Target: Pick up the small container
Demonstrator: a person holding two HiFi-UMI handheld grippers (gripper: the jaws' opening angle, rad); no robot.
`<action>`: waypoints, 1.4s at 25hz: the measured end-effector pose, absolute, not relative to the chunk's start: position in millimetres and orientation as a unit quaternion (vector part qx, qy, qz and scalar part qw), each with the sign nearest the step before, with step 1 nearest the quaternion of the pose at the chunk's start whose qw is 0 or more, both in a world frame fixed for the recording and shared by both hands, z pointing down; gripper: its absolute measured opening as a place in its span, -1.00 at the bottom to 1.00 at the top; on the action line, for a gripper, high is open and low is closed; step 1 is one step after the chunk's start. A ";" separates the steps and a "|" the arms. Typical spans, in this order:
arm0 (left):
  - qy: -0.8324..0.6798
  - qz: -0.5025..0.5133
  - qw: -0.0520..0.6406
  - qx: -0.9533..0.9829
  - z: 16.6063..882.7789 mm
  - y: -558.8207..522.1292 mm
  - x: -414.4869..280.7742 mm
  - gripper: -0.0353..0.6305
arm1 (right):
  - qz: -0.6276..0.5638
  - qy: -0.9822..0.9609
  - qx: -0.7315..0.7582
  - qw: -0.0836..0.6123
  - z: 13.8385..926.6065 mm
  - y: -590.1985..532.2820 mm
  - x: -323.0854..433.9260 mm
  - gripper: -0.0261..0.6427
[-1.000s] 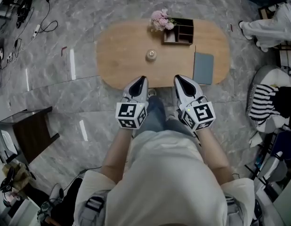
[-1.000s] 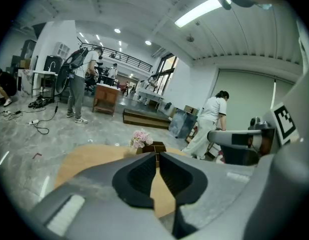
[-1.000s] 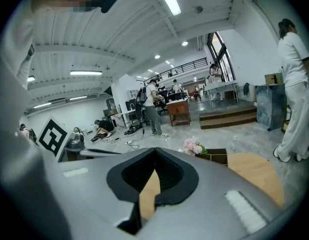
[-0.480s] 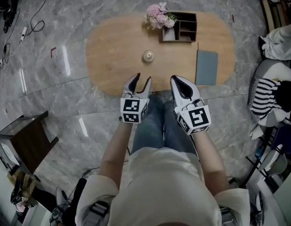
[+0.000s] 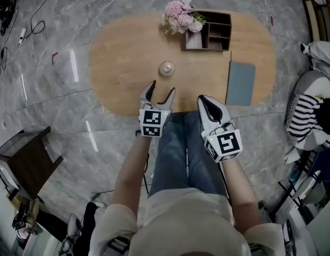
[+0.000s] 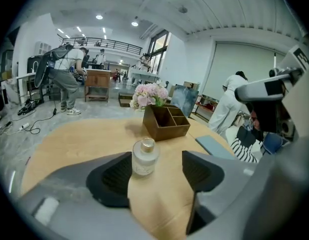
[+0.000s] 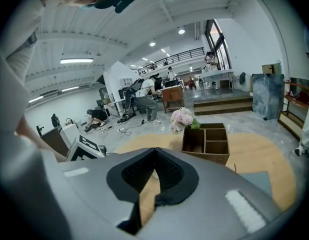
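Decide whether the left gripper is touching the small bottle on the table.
Apart. The head view shows bare table between the opening jaws of the left gripper and the small bottle, which stands just ahead of them, not yet between them.

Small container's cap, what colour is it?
Gold cap on a frosted white container; clearest in the left gripper view.

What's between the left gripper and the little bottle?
Only bare wooden table, seen in the head view. The left gripper, its jaws opening and empty, hasn't reached the little bottle.
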State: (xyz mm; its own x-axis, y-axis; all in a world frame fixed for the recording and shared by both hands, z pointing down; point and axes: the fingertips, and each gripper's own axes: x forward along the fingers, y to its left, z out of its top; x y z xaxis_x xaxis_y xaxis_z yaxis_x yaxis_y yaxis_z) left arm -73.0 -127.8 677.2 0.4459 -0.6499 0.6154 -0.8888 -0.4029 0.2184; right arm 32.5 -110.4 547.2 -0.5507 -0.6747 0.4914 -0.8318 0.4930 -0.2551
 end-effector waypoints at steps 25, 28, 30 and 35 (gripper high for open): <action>-0.488 0.269 0.176 0.812 784.7 -201.8 -52.8 0.28 | 0.298 -0.840 0.424 0.159 640.1 -119.4 34.9 -0.92; -0.484 0.273 0.168 0.814 785.8 -207.5 -48.6 0.28 | 0.299 -0.839 0.426 0.160 642.6 -120.6 36.3 -0.92; -0.481 0.274 0.161 0.817 785.4 -210.7 -45.3 0.28 | 0.301 -0.837 0.427 0.160 644.5 -121.1 36.7 -0.92; -0.485 0.273 0.151 0.817 785.0 -212.8 -43.7 0.14 | 0.310 -0.834 0.429 0.156 649.2 -120.0 34.9 -0.92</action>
State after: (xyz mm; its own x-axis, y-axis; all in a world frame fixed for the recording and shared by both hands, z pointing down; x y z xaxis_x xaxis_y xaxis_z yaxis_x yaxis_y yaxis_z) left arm -43.7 -212.8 785.0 0.3804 -0.7107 0.5918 -0.8752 -0.4834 -0.0179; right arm 34.9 -120.0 649.2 -0.5832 -0.6191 0.5260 -0.8123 0.4396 -0.3833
